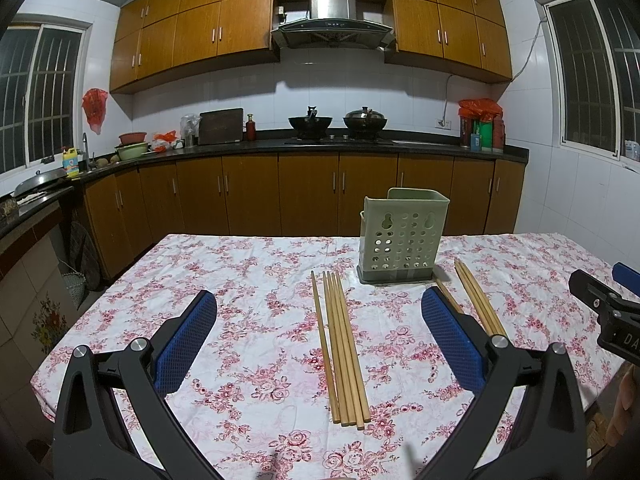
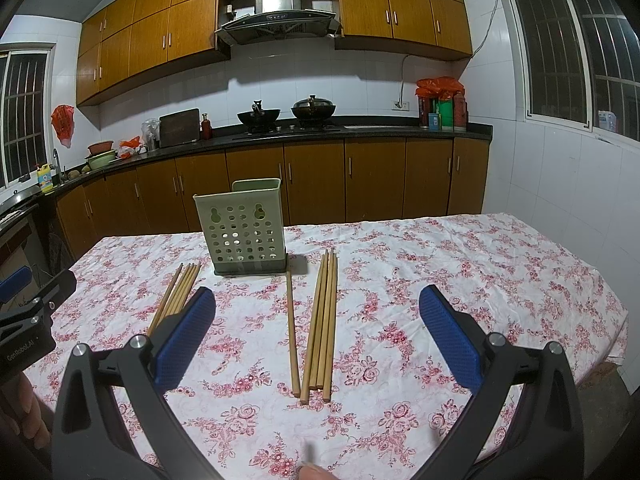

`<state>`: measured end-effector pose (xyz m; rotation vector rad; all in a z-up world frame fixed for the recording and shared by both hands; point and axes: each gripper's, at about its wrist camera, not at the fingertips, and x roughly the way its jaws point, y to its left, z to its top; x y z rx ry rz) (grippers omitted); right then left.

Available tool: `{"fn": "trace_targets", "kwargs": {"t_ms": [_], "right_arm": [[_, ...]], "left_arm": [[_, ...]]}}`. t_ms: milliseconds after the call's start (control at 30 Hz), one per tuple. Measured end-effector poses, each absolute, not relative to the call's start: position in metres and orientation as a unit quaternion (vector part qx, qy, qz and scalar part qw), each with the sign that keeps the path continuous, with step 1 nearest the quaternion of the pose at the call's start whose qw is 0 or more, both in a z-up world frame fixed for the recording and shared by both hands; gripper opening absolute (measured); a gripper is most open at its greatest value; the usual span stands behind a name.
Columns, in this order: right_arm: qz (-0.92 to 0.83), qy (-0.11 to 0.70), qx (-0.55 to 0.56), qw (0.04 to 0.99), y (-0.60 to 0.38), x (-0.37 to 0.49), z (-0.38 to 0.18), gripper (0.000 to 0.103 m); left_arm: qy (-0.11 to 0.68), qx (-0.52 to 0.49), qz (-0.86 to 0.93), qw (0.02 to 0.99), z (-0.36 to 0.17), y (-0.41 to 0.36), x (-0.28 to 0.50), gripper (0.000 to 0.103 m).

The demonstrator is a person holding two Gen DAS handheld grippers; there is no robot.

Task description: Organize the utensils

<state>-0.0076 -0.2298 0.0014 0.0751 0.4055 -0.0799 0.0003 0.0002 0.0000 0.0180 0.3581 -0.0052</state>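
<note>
Pale wooden chopsticks (image 1: 340, 356) look smooth and matt at centre frame. The holder (image 1: 402, 236) above them is matt green perforated plastic. The surface (image 1: 248, 280) wears wrinkled floral cloth. The fingers (image 2: 186, 340) carry blue textured rubbery pads on black matt plastic frames.

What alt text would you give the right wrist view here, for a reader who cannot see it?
Open right gripper hovers over a floral tablecloth, fingers spread around a bundle of wooden chopsticks with a single chopstick beside it. A green perforated utensil holder stands upright behind them, a second chopstick bundle to its left. Kitchen cabinets fill the background.
</note>
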Motion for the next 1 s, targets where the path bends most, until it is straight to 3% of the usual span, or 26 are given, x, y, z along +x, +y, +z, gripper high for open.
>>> {"fn": "trace_targets", "kwargs": {"t_ms": [1000], "right_arm": [[-0.039,0.203,0.038,0.978,-0.2286,-0.0055,-0.0001,0.099]], "left_arm": [[0.179,0.009,-0.003,0.984,-0.0001,0.0002,0.0002,0.101]]}}
